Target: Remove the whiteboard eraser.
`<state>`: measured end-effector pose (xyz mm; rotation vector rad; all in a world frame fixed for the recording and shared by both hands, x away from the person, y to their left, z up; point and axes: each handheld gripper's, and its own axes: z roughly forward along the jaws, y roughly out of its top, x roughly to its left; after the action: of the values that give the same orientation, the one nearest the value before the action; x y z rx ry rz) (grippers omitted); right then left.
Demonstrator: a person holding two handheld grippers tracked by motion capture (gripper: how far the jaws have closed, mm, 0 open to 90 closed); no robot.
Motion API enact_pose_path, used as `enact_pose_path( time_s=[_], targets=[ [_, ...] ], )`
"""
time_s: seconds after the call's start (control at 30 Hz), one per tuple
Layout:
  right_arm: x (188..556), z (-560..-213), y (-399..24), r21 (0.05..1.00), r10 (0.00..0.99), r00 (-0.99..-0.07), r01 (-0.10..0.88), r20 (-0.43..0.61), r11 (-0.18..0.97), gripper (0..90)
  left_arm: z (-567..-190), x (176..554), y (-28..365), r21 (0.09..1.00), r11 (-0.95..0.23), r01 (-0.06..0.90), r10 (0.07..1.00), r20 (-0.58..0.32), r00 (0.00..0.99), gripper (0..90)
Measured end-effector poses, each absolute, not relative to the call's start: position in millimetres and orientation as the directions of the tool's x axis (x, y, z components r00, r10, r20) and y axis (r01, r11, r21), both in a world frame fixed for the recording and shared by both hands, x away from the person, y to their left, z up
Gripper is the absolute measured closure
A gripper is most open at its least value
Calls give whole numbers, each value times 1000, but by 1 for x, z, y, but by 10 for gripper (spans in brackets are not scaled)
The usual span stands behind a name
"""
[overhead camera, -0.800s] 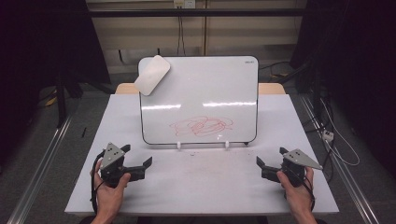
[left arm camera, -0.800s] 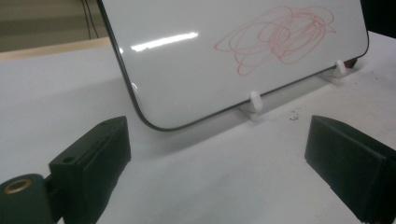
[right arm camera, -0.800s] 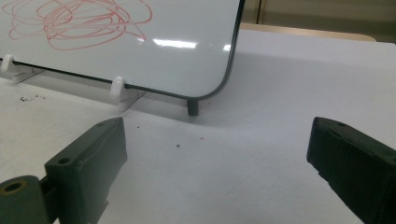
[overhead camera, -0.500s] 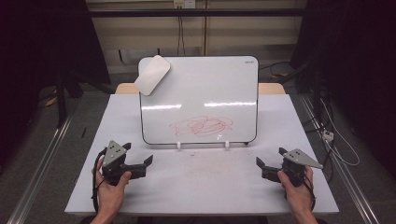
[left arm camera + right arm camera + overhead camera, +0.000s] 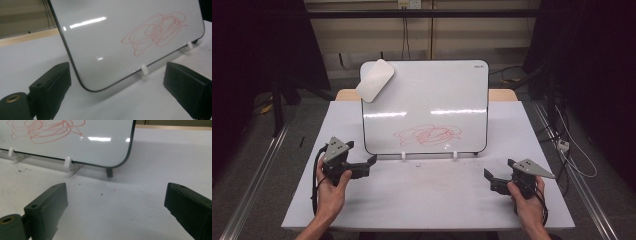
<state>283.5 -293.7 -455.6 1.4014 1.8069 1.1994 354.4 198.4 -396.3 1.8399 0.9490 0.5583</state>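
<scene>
Broadly, the white table [image 5: 427,200] stretches out before me, and a whiteboard [image 5: 432,95] stands on it near the far side, leaning back a little on two small white clips [image 5: 404,156]. A tangle of red scribble [image 5: 428,135] marks the lower middle of the board, and a pale oval eraser [image 5: 375,80] sits tilted over the board's upper left corner. My left gripper [image 5: 371,161] hovers near the board's lower left corner, jaws spread wide with nothing between them; in the left gripper view the board's rounded corner [image 5: 87,87] shows between those jaws, farther off. My right gripper [image 5: 487,176] is held off the board's lower right corner, jaws likewise parted and empty. In the right gripper view, dark specks [image 5: 22,170] dot the tabletop just before the clips.
</scene>
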Motion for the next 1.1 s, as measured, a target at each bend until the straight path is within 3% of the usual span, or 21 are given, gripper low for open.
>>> enact_pose_path(
  time_s=[0.2, 0.73, 1.1],
  targets=[
    [285, -455, -292, 890, 947, -313, 450, 74, 79, 48, -382, 369, 198, 904, -259, 339, 798, 2, 603, 48],
    [284, -454, -290, 895, 946, -320, 435, 55, 96, 49, -339, 408, 199, 905, -313, 289, 778, 70, 625, 80],
    [285, -454, -290, 894, 945, -322, 439, 61, 92, 50, -316, 435, 186, 889, -404, 216, 752, 187, 633, 102]
  ],
)
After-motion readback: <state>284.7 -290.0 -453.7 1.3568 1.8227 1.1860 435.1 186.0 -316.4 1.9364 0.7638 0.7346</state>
